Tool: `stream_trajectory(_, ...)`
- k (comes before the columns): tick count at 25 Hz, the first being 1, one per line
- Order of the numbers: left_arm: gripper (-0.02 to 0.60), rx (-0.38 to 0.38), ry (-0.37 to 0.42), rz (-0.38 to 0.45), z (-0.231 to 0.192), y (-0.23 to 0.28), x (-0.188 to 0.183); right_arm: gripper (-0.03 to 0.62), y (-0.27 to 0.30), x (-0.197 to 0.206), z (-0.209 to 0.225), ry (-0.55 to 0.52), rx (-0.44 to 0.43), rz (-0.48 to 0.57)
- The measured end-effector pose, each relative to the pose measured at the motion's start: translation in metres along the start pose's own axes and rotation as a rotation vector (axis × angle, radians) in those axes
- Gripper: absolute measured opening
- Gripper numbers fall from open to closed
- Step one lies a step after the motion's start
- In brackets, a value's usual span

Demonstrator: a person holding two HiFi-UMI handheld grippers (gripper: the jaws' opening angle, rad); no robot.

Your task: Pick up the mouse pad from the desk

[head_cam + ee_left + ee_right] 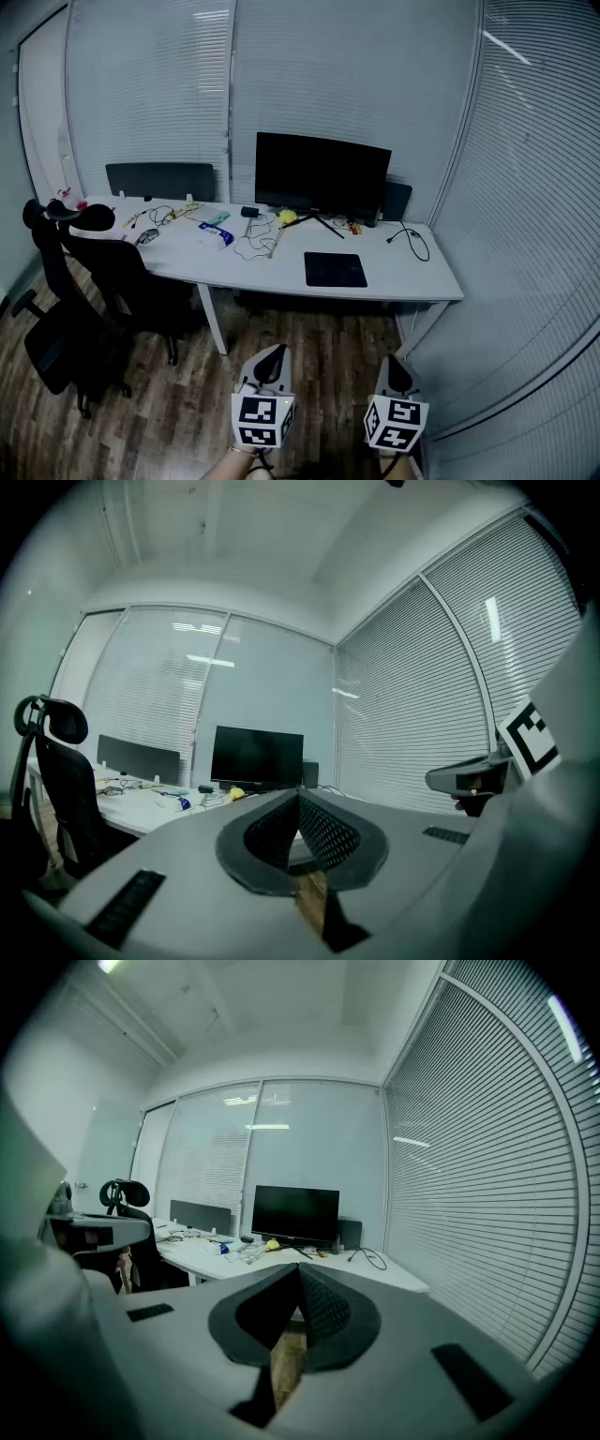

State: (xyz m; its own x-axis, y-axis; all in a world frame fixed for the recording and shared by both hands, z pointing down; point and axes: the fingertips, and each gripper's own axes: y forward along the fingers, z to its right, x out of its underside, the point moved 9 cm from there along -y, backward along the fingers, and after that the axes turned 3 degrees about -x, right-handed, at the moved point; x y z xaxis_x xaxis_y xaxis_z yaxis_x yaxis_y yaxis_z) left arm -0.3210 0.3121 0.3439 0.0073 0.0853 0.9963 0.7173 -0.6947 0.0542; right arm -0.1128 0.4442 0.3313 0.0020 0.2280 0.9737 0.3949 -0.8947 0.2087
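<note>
A dark rectangular mouse pad lies flat on the white desk, in front of the black monitor. Both grippers hang over the wooden floor, well short of the desk. My left gripper is shut with nothing in it, its tips meeting in the left gripper view. To its right my right gripper is also shut and empty, its jaws closed to a point in the right gripper view. The desk and monitor show far ahead in that view.
A black office chair stands at the desk's left. Cables, a yellow object and small items litter the desk's left half; a black cable lies at its right. Blinds-covered glass walls close in on the right.
</note>
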Motion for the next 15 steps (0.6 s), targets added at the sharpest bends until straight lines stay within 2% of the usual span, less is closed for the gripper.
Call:
stream_trajectory(11,0.015,0.009,0.004,-0.003,-0.009,0.004,0.003,0.033,0.003,0.000,-0.009,0.032,-0.015,0.022)
stream_trajectory(15,0.015,0.021,0.007,-0.004,-0.015,0.007,0.004,0.034,0.007,0.000,-0.013,0.045,0.004,0.023)
